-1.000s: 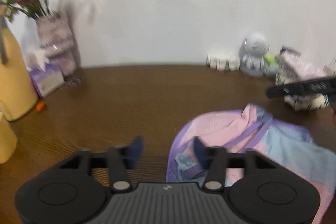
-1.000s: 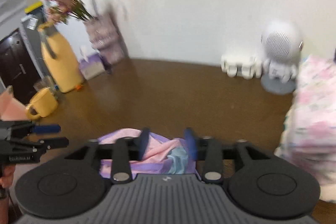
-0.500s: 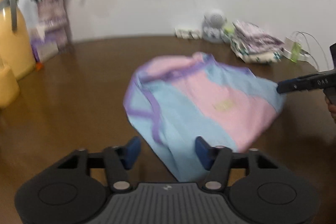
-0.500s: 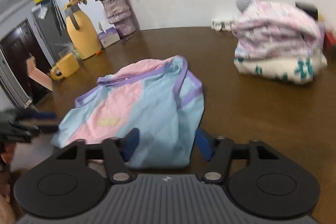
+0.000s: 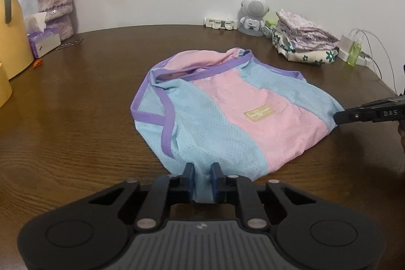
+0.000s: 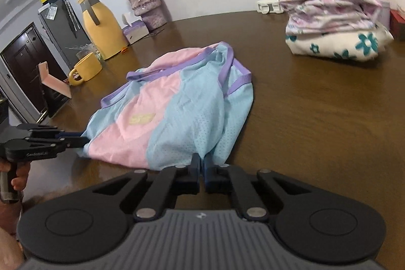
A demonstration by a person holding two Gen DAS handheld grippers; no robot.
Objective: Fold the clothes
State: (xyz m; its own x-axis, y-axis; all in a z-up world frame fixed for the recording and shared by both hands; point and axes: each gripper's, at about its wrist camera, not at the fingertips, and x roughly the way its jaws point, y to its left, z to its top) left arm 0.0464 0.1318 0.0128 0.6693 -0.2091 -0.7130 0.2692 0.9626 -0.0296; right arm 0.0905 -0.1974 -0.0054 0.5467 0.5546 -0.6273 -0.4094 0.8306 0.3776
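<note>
Two corners of a pink, pale blue and purple-trimmed mesh vest (image 5: 227, 105) are pinched, one in each hand-held gripper I steer. My left hand-held gripper (image 5: 202, 177) is closing on blue hem cloth bunched between its pads. My right hand-held gripper (image 6: 201, 170) is pressed together on the opposite hem corner, though that pinch is partly hidden. Spread across the brown wooden desk (image 5: 76, 105), the vest seems held this way to pull the hem straight before folding.

Spread mid-desk (image 5: 76, 98), a vest (image 5: 227, 105) — folded clothes (image 5: 303, 44) behind to the right, vase (image 5: 55, 6) and tissue box (image 5: 43, 42) far left.
</note>
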